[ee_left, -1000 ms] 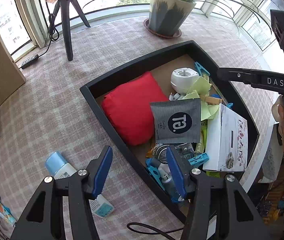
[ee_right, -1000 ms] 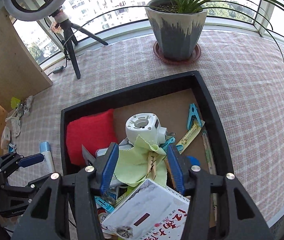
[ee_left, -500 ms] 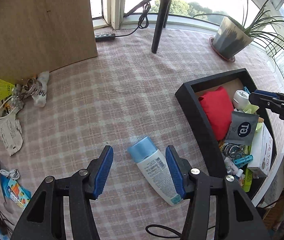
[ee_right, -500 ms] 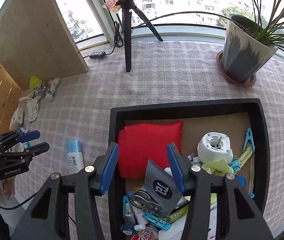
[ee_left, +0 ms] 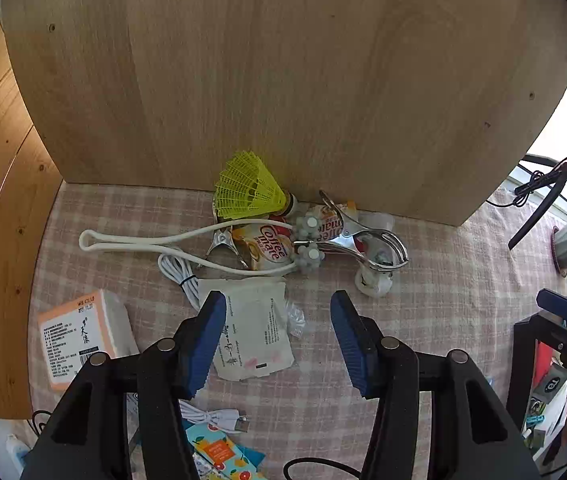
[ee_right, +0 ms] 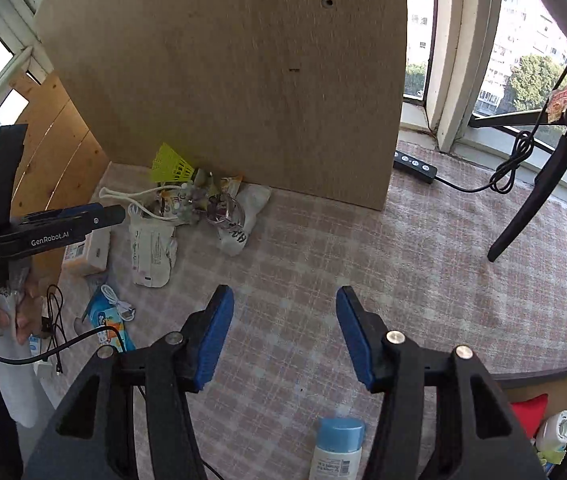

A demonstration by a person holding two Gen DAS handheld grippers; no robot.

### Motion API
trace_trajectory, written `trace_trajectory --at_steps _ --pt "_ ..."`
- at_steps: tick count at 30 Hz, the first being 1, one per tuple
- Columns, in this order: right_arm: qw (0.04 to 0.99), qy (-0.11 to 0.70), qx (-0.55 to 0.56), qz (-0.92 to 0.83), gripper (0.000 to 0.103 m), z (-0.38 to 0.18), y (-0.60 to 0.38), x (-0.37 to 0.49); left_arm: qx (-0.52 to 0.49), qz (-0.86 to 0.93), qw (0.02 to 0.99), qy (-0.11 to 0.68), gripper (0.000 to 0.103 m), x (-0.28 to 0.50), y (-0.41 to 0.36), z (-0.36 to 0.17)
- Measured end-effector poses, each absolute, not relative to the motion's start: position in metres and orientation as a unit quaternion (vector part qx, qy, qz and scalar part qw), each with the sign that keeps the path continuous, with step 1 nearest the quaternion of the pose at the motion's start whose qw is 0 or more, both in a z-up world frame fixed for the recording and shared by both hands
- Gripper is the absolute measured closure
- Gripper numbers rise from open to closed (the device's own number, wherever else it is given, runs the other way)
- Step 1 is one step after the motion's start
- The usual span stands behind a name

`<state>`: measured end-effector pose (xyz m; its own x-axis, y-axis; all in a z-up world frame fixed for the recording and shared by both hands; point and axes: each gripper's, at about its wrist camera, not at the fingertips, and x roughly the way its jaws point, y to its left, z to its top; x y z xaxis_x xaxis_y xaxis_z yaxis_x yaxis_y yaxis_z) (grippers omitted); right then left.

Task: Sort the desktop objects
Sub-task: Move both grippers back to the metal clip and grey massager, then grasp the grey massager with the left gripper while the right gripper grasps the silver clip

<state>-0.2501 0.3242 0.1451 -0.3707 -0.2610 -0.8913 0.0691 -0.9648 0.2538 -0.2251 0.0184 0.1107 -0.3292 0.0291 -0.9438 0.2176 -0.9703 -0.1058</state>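
Note:
My left gripper [ee_left: 277,330] is open and empty, just above a white paper sachet [ee_left: 255,332] on the checked tablecloth. Beyond it lies a pile by the wooden board: a yellow shuttlecock [ee_left: 249,192], a Coffee-mate sachet [ee_left: 269,246], a white looped massager [ee_left: 155,246] and a metal clip [ee_left: 367,236]. My right gripper [ee_right: 283,332] is open and empty over bare cloth. A white bottle with a blue cap [ee_right: 337,454] lies below it. The left gripper [ee_right: 79,220] shows in the right wrist view near the pile [ee_right: 191,204].
An orange-and-white box [ee_left: 79,336], a white USB cable [ee_left: 219,416] and a colourful packet [ee_left: 223,456] lie at the near left. The black tray [ee_left: 523,364] with sorted items is at the right. A wooden board [ee_left: 283,80] stands behind; a tripod [ee_right: 531,196] and power strip [ee_right: 415,166] are at the right.
Both grippers have swung left, away from the black tray. The left one now faces the pile by the wooden board; the bottle has left its view. Both stay open.

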Motion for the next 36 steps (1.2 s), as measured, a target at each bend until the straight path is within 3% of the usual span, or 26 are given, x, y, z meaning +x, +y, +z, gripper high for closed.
trace_trajectory --at_steps 4,8,11,19,22,24,27,33,34,35,36 --pt "0.091 -0.115 0.558 -0.817 0.050 0.128 0.297 -0.288 0.561 -0.815 0.075 0.123 0.052 -0.254 -0.016 0.104" --pt "0.057 -0.129 0.564 -0.814 0.050 0.106 0.280 -0.310 0.561 -0.815 0.052 0.132 0.064 -0.276 -0.021 0.087" --pt "0.037 -0.137 0.562 -0.815 0.050 0.092 0.275 -0.321 0.564 -0.814 0.043 0.134 0.066 -0.287 -0.019 0.072" --pt "0.012 -0.136 0.564 -0.814 0.053 0.064 0.256 -0.342 0.557 -0.823 0.049 0.104 0.068 -0.300 -0.015 0.047" --pt "0.012 -0.138 0.567 -0.812 0.055 0.056 0.252 -0.345 0.553 -0.827 0.057 0.079 0.074 -0.300 -0.010 0.039" --pt "0.010 -0.134 0.573 -0.809 0.061 0.051 0.250 -0.345 0.556 -0.826 0.052 0.072 0.081 -0.298 -0.008 0.035" --pt "0.022 -0.134 0.591 -0.795 0.074 0.038 0.247 -0.343 0.560 -0.825 0.041 0.061 0.082 -0.293 -0.003 0.030" --pt "0.052 -0.146 0.610 -0.777 0.076 0.030 0.253 -0.331 0.589 -0.803 -0.011 0.091 0.086 -0.270 0.008 0.014" --pt "0.059 -0.135 0.615 -0.775 0.076 0.030 0.252 -0.327 0.594 -0.800 -0.017 0.088 0.091 -0.266 0.014 0.011" --pt "0.065 -0.122 0.618 -0.774 0.076 0.031 0.251 -0.322 0.606 -0.790 -0.028 0.090 0.103 -0.261 0.020 0.005" --pt "0.071 -0.110 0.621 -0.773 0.076 0.031 0.251 -0.316 0.615 -0.781 -0.039 0.097 0.103 -0.255 0.026 -0.001"
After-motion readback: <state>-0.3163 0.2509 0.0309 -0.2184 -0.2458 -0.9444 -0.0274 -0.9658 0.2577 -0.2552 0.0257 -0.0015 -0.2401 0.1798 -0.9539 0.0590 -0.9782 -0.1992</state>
